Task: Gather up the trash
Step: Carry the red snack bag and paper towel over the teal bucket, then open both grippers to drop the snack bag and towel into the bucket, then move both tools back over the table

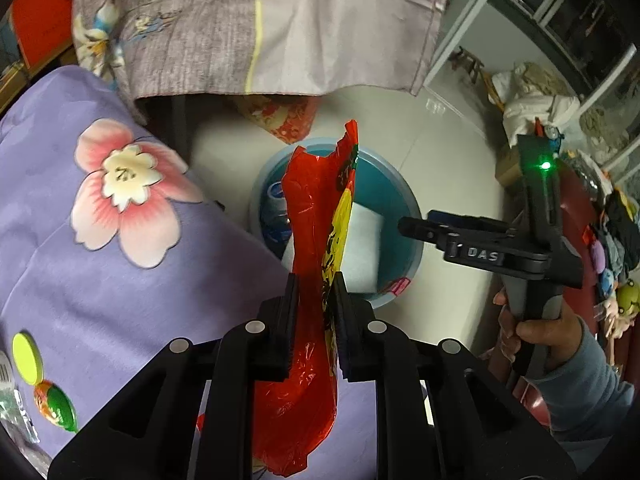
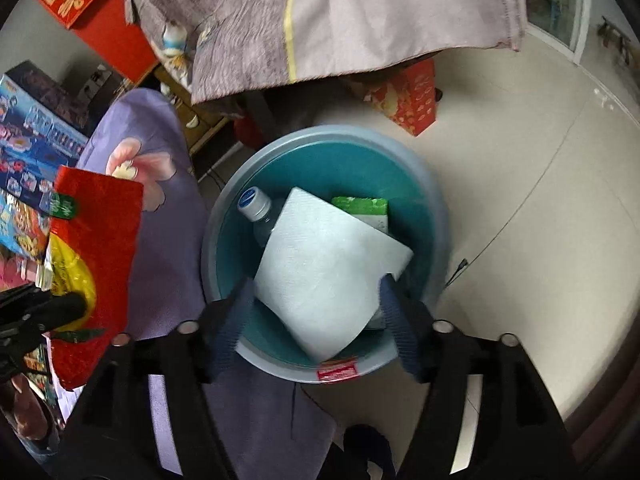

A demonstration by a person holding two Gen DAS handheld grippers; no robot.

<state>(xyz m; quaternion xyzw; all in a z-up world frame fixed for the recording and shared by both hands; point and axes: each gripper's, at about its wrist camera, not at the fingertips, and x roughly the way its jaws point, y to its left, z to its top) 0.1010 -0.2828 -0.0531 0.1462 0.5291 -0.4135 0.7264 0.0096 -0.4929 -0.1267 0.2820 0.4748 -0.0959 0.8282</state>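
Our left fingers [image 1: 290, 320] are clenched on a red and yellow snack wrapper [image 1: 316, 240], and the left gripper [image 1: 314, 322] holds it upright, its torn top edge rising in front of the blue bin [image 1: 404, 200] on the floor. Printing runs down the wrapper's yellow side, but we cannot read it. From the right wrist view the same wrapper [image 2: 96, 264] hangs at the left, beside the bin [image 2: 224, 208] and not yet over its opening, with a small green label near its top whose writing is too blurred to make out.

Our right gripper [image 2: 316, 320] hovers over the bin's near rim with its fingers [image 2: 394, 320] spread wide and released; nothing is pinched between them. Below them, inside the bin, lies a white paper towel [image 2: 328, 268], resting on a clear bottle with a blue and white cap [image 2: 256, 202] and a green and white carton [image 2: 364, 208]. A red and white sticker [image 2: 338, 370] sits on the bin's near rim, its text unreadable.

In the left wrist view the right gripper [image 1: 412, 226] shows from the side, gripped by our hand [image 1: 536, 332] in a blue-grey sleeve. Its body carries the raised letters "DAS", and a green light glows above. A purple cloth with a pink flower [image 1: 124, 188] covers the surface at the left, where a round yellow-green lid [image 1: 26, 358] lies.
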